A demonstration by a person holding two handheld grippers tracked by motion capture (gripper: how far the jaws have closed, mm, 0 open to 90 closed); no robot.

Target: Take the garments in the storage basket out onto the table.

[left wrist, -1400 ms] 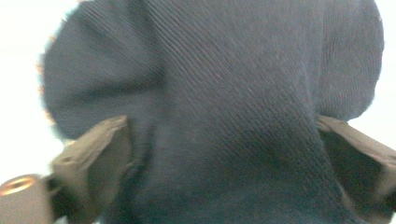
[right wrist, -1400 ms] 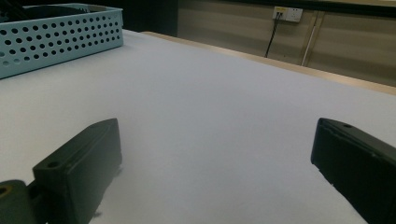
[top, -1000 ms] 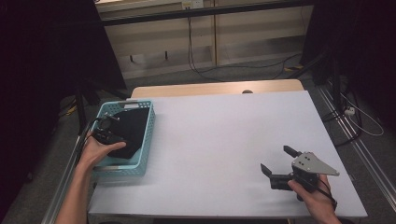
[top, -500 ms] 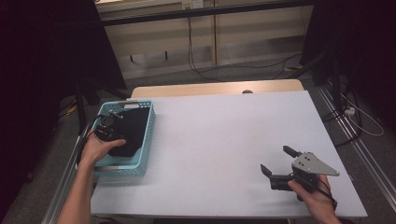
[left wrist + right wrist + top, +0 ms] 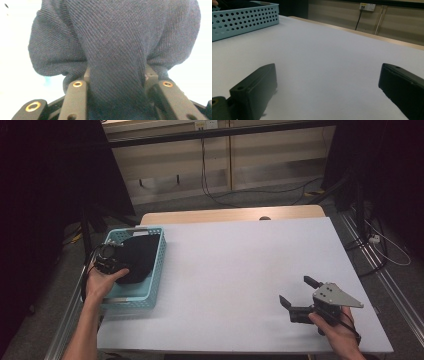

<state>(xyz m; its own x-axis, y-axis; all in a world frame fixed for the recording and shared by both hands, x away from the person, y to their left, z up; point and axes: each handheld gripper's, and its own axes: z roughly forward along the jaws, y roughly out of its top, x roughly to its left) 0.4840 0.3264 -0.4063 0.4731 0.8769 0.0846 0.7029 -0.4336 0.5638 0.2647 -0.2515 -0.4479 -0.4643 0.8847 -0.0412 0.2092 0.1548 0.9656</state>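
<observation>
No brand, label or writing legible anywhere. Largest first: white table (image 5: 235, 270), bare over most of its top. At its left edge, pale blue perforated basket (image 5: 150, 270), seen again far off at upper left in the right gripper view (image 5: 242, 21). Inside the basket, dark knitted cloth (image 5: 136, 257), bunched toward the far end. Left forearm reaching up along the table's left side, hand wrapped round the left gripper (image 5: 111, 261) at the basket's near-left wall (close up: a fold of the navy cloth (image 5: 115, 62) pinched between the two jaws, clamped tight on it, fabric bulging above). Right hand low at the near-right corner, holding the right gripper (image 5: 299, 295) level just above the tabletop, pointed leftward, jaws spread wide with nothing between them (image 5: 327, 82).
</observation>
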